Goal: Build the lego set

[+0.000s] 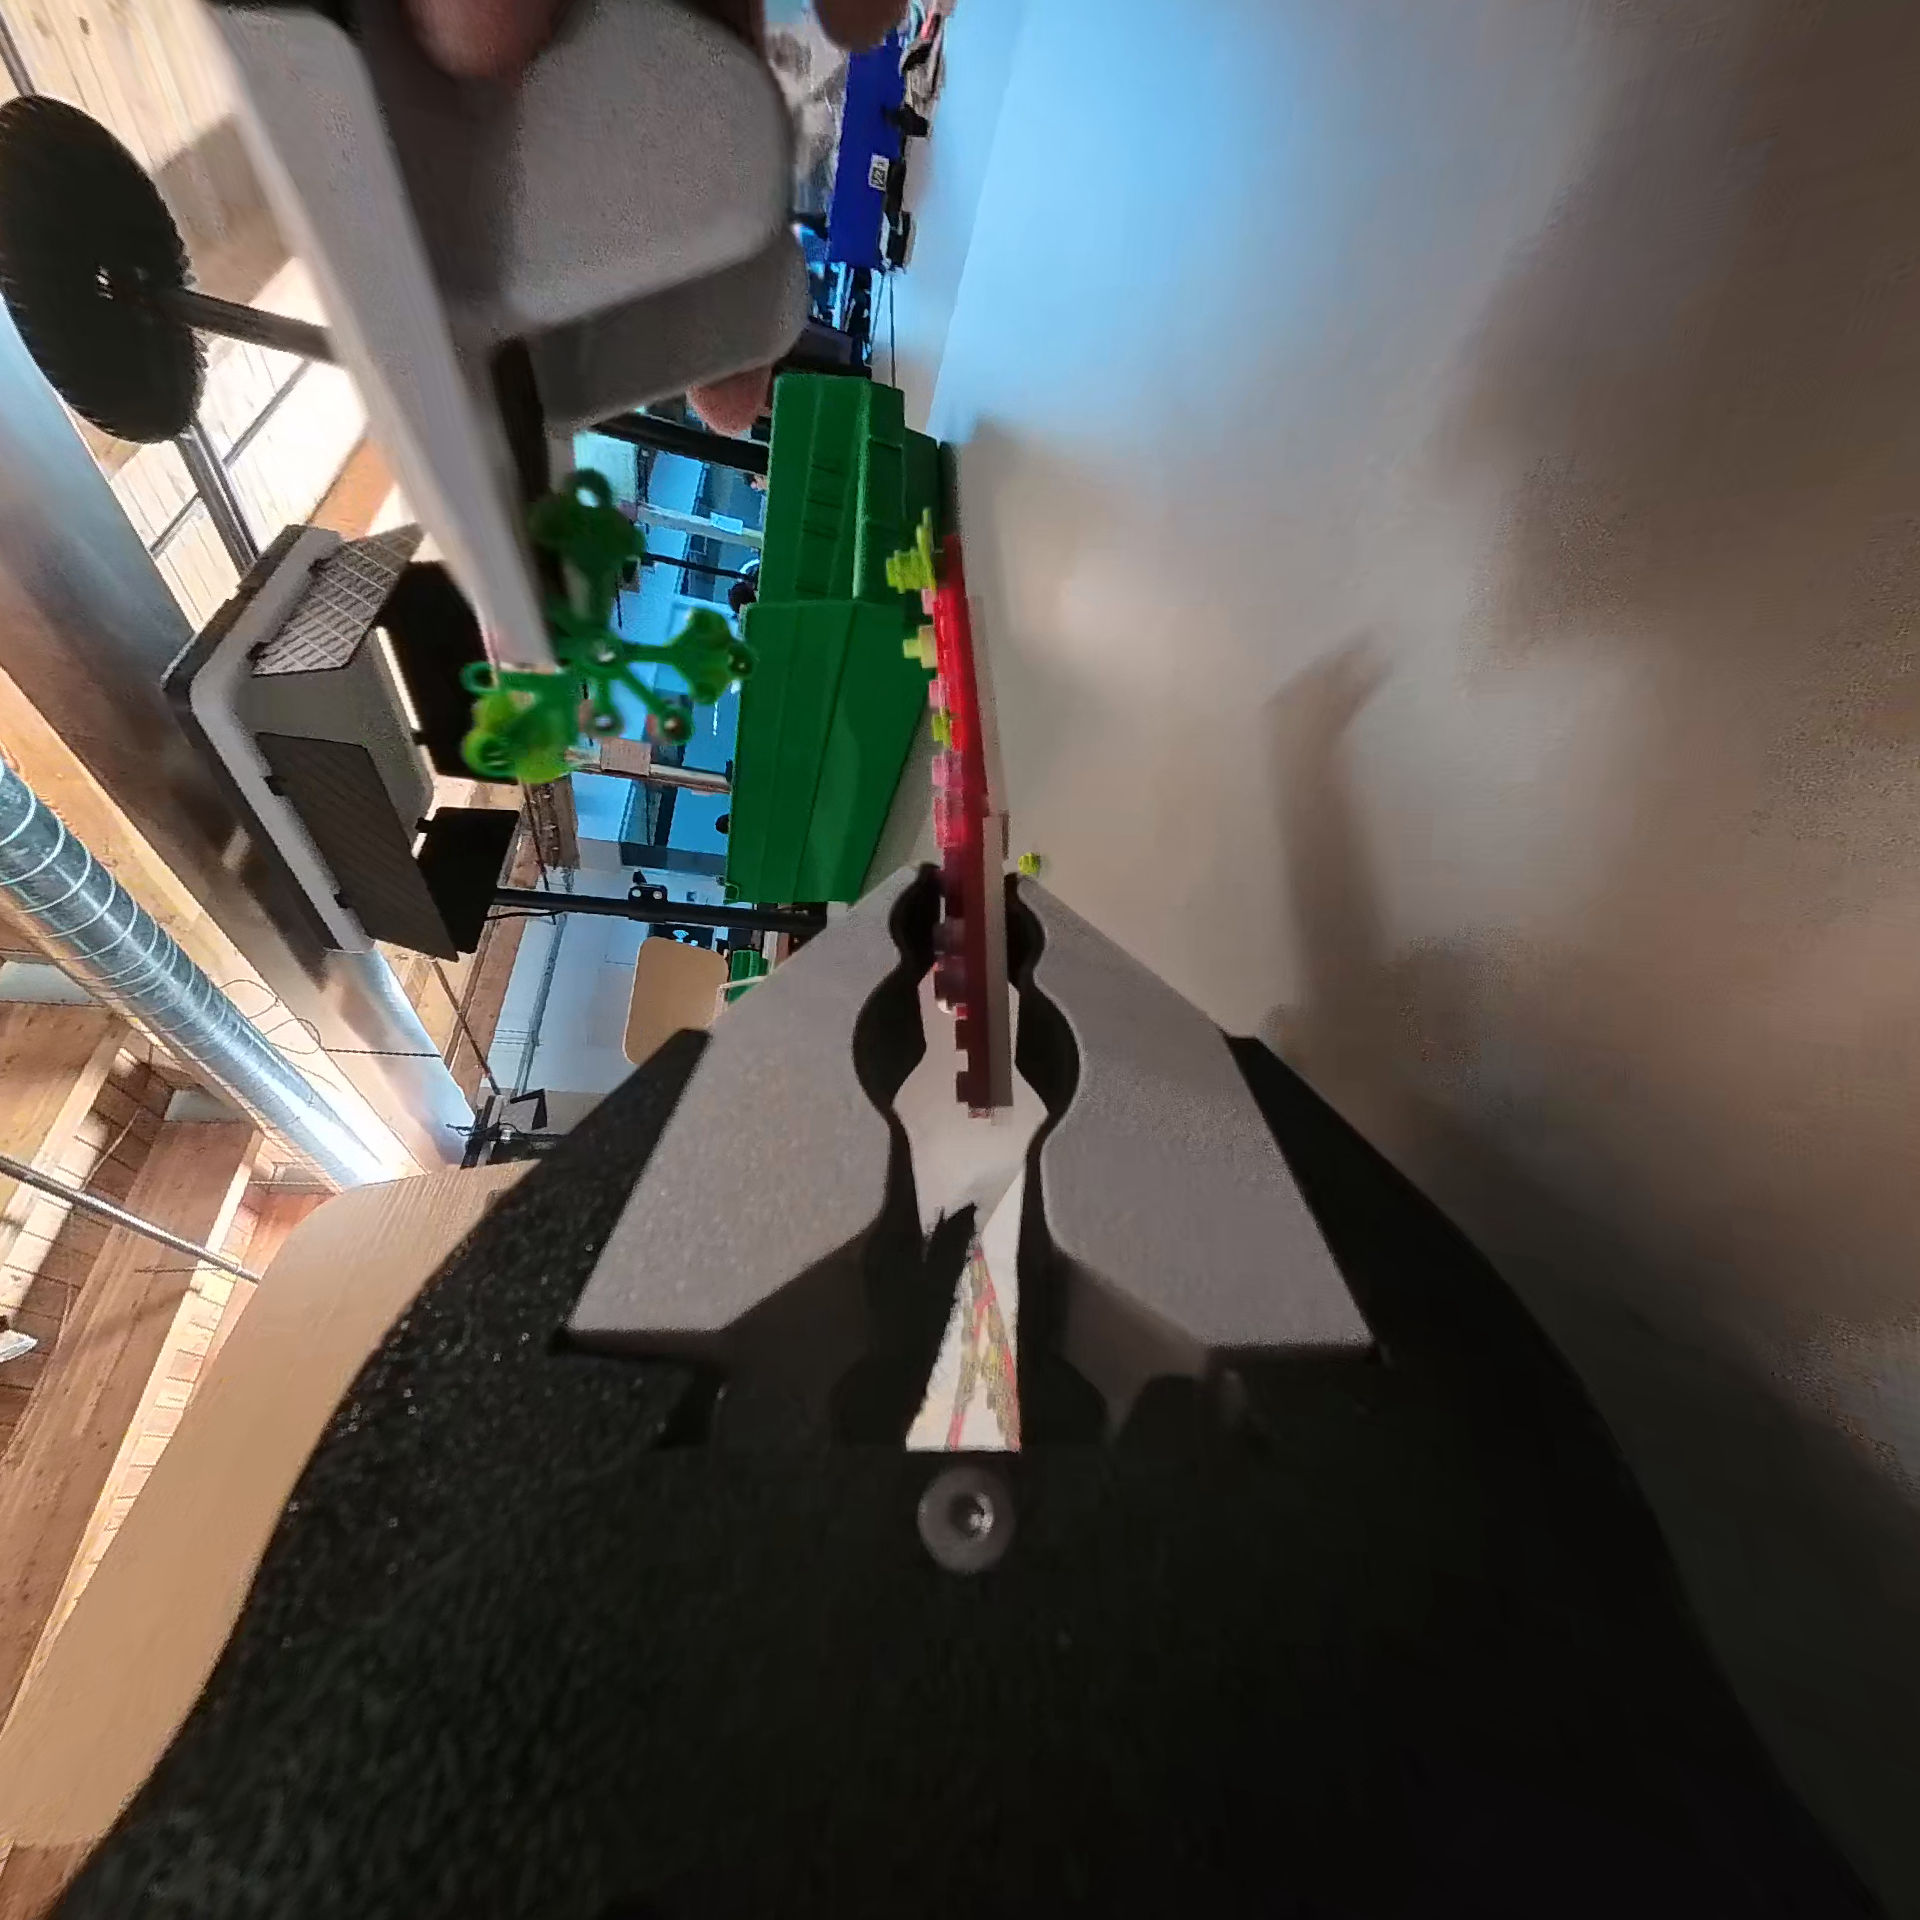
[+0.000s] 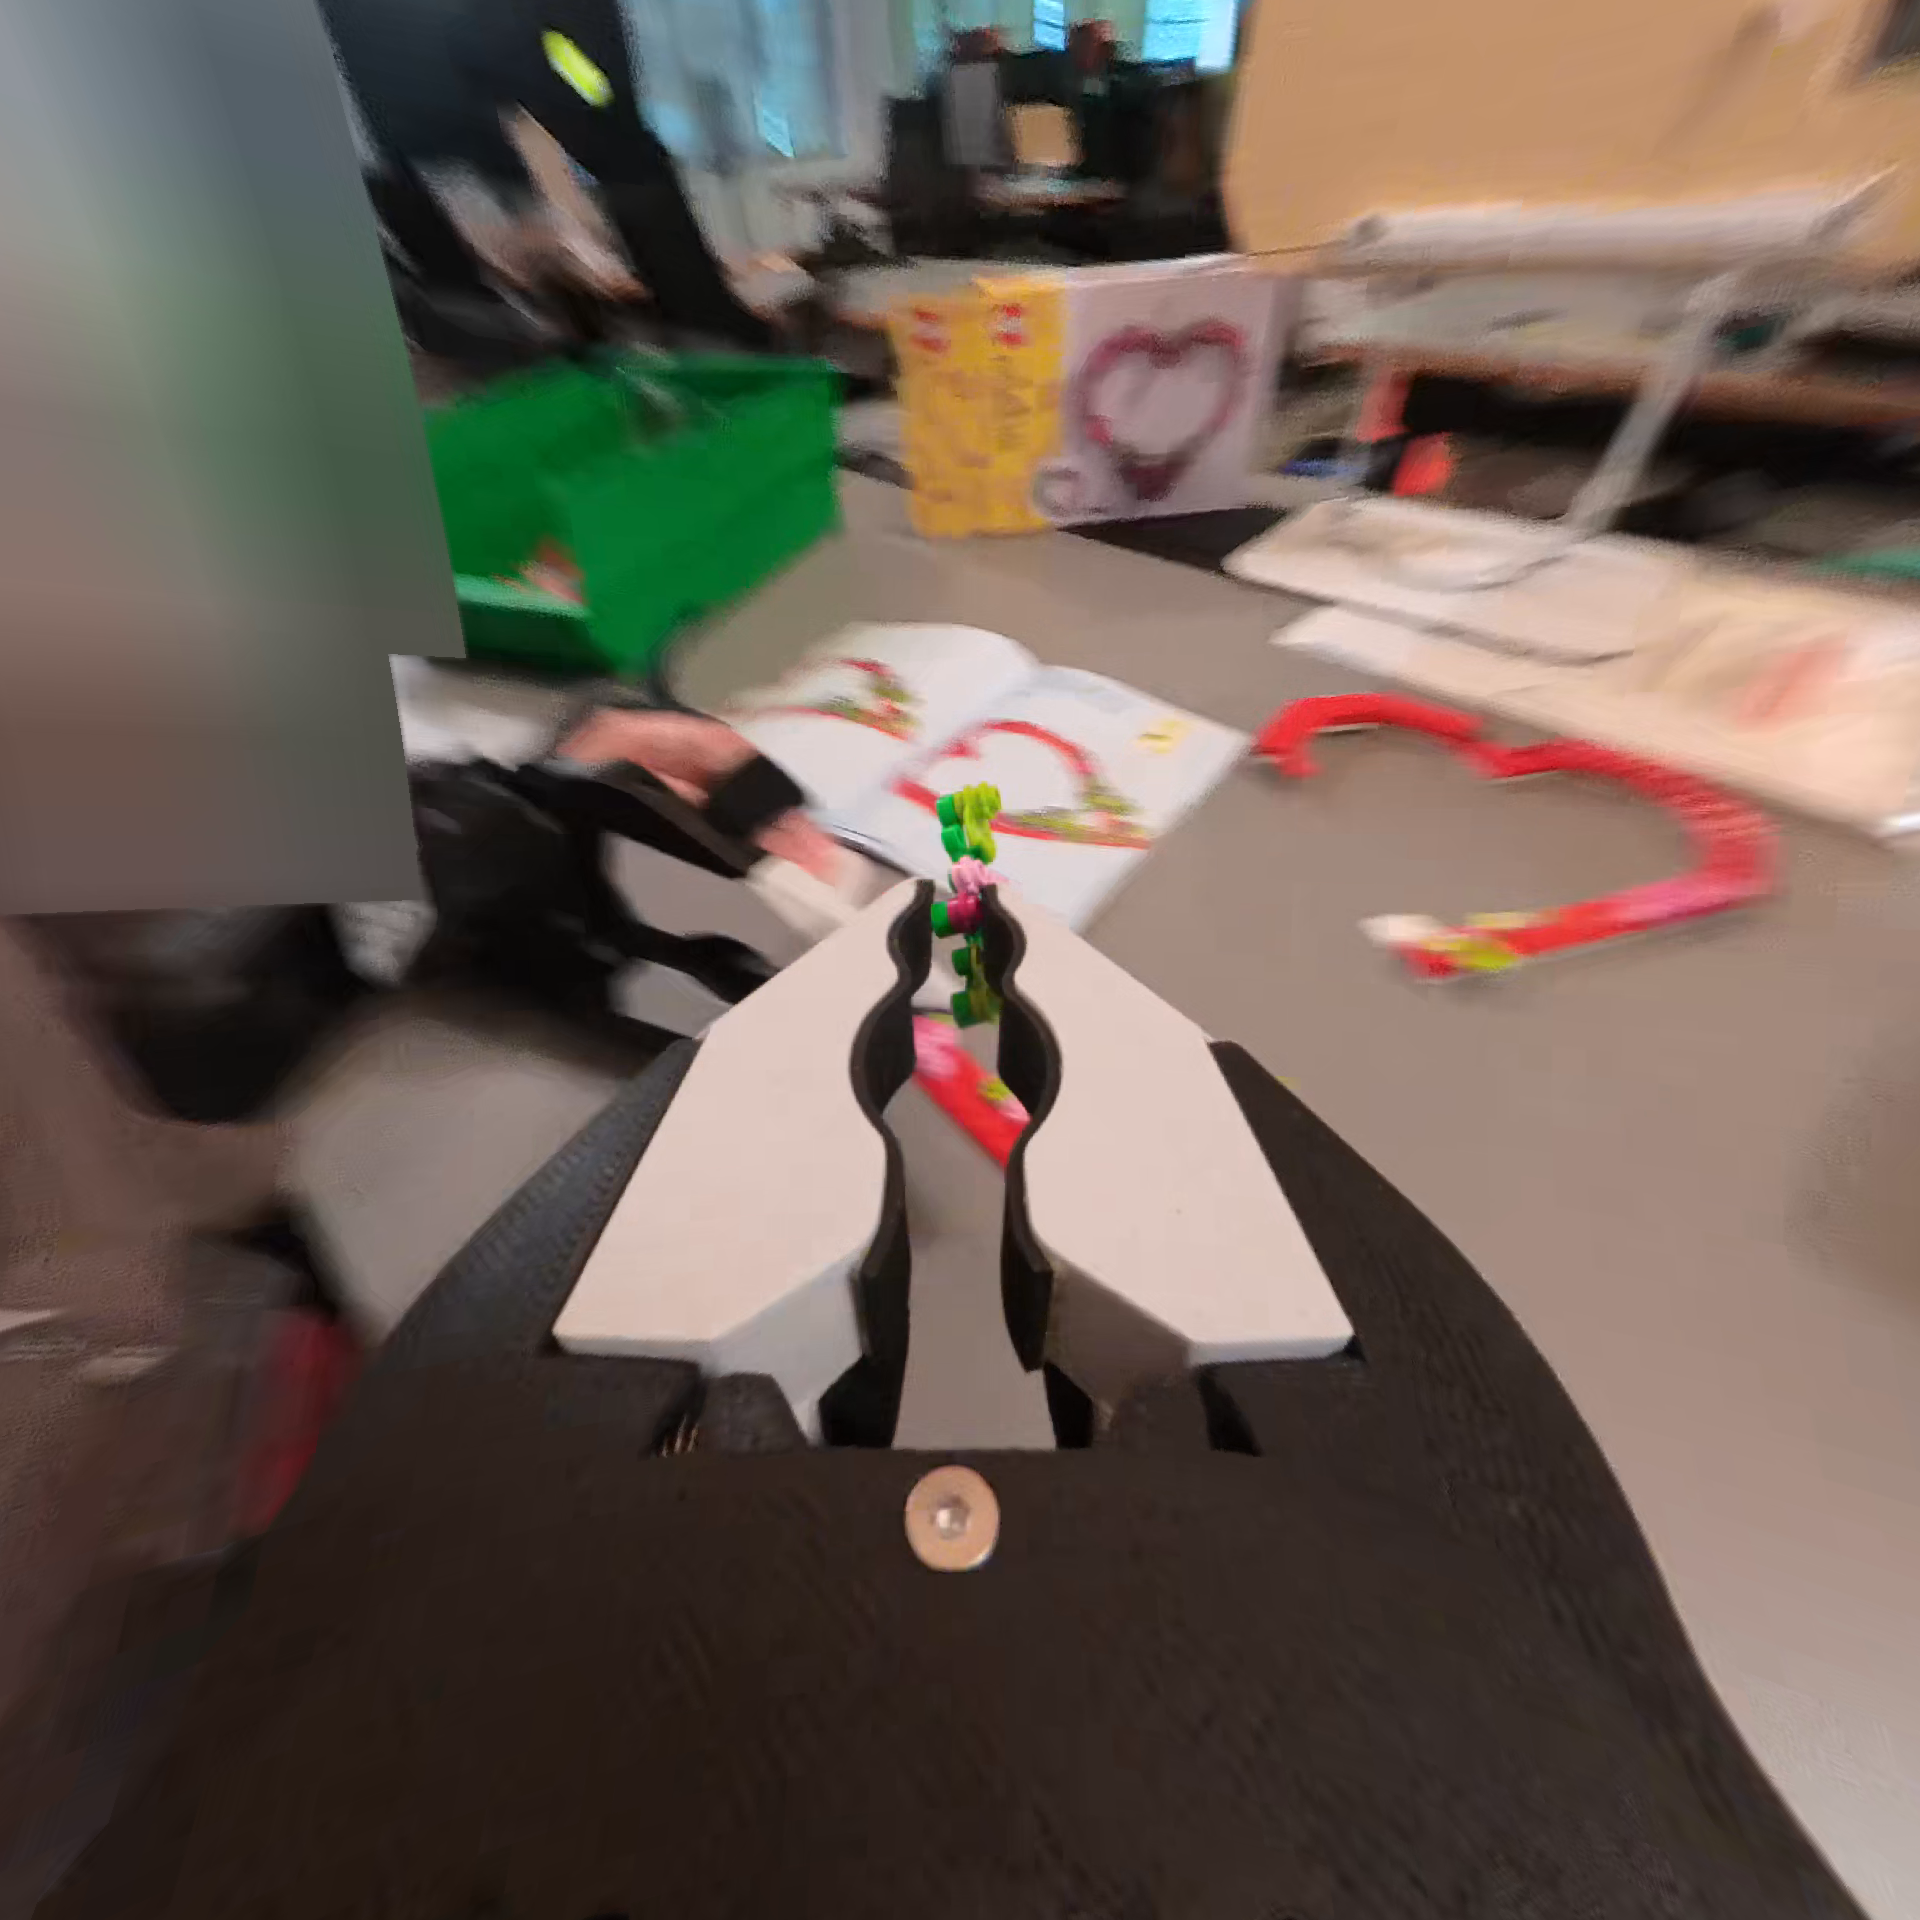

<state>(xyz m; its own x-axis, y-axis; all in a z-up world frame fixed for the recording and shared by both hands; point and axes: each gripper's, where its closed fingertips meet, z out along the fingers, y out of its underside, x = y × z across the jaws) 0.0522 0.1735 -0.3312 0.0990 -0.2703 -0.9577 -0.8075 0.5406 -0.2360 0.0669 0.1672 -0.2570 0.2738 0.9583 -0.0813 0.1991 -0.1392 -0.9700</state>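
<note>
— Closest to my left camera, what am I gripping?

— Your left gripper (image 1: 971, 883) is clamped narrow on a red lego strip (image 1: 961, 727), edge-on, studded on one side, its pale flat face toward the grey table (image 1: 1455, 623). It's thin, stiff plastic and light; squeeze it across the flat faces, since bending could pop the joints.

— And my right?

— Your right gripper (image 2: 961, 904) pinches a small green leaf cluster (image 2: 966, 862) with a pink bit, held above the table. It's tiny, hard, slick and springy at the leaf tips, so I'd hold it at the centre, not the fronds.

— Going big to small, what else?

— The green bin (image 2: 644, 499), the yellow-and-white box (image 2: 1081, 395), the open instruction booklet (image 2: 997, 748), and the red heart arc (image 2: 1538, 790) lying glossy and curved on the table. All are blurred.
</note>
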